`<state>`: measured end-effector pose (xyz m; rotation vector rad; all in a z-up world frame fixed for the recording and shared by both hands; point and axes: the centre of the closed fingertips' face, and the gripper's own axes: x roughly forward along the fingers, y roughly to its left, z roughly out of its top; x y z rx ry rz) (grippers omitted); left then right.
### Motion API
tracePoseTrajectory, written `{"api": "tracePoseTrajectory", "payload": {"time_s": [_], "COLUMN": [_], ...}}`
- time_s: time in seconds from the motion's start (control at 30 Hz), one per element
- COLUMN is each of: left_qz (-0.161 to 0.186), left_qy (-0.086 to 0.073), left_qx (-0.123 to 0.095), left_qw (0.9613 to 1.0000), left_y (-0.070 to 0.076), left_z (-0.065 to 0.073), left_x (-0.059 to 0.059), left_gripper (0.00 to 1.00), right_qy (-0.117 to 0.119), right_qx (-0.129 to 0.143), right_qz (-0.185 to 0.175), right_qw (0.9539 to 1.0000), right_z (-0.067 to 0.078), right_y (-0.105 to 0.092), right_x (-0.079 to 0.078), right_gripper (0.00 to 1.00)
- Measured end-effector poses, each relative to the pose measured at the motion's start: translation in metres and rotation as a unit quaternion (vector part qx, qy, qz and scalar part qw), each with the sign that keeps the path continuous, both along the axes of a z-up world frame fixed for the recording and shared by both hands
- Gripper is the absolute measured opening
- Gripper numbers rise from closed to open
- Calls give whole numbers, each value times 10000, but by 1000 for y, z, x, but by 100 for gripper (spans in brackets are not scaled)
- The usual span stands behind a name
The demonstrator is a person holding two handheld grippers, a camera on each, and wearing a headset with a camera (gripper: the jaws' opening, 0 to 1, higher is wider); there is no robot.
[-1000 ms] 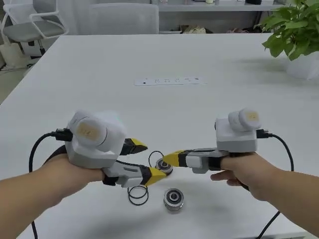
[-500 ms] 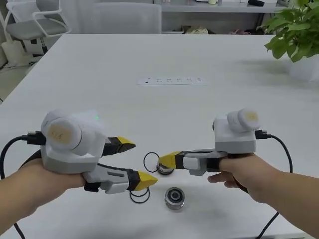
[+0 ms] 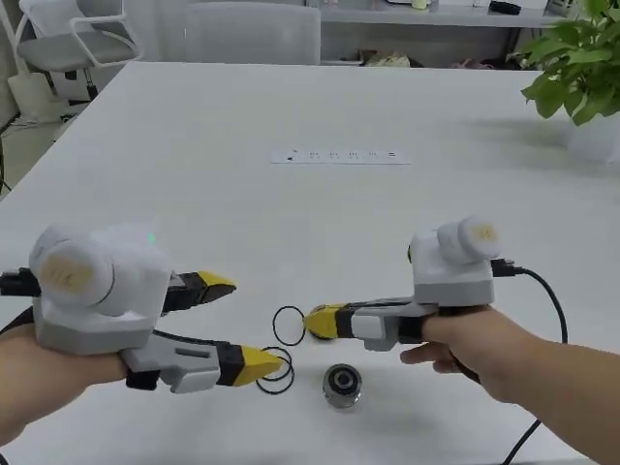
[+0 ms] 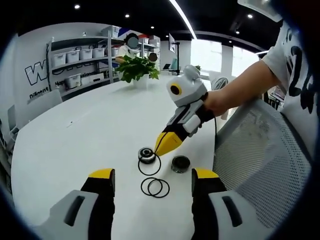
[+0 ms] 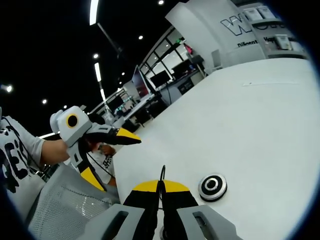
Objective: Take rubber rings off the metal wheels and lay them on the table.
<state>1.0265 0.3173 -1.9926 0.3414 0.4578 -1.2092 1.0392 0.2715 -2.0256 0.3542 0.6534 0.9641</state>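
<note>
Right gripper [image 3: 312, 323]: clenched on a thin rubber ring [image 3: 289, 323], just beyond the near wheel [image 3: 341, 381]. The pinch is evidently meant to draw the ring clear of the second wheel [image 4: 146, 154] at its tip.
Left gripper [image 3: 242, 323]: jaws apart, empty, left of the near wheel, apparently keeping clear.
Laid rings [image 3: 274, 373]: two, flat on the table [image 3: 291, 213], just left of the near wheel.
</note>
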Motion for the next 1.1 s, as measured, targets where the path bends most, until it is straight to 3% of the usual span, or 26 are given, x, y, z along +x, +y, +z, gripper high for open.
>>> {"api": "tracePoseTrajectory", "payload": {"time_s": [0.43,1.1], "left_qz": [156,178], "left_qy": [43,89], "left_qx": [22,83], "left_qw": [9999,9998], "left_y": [16,22], "left_z": [-2,-8], "left_x": [-5,-10], "left_gripper": [64,64], "right_qy": [111,255], "right_qx": [-81,-291], "right_qz": [240,534], "right_qw": [9996,9978], "right_z": [-9,-24], "right_y": [16,29], "right_x": [-10,-25], "right_gripper": [0,0]}}
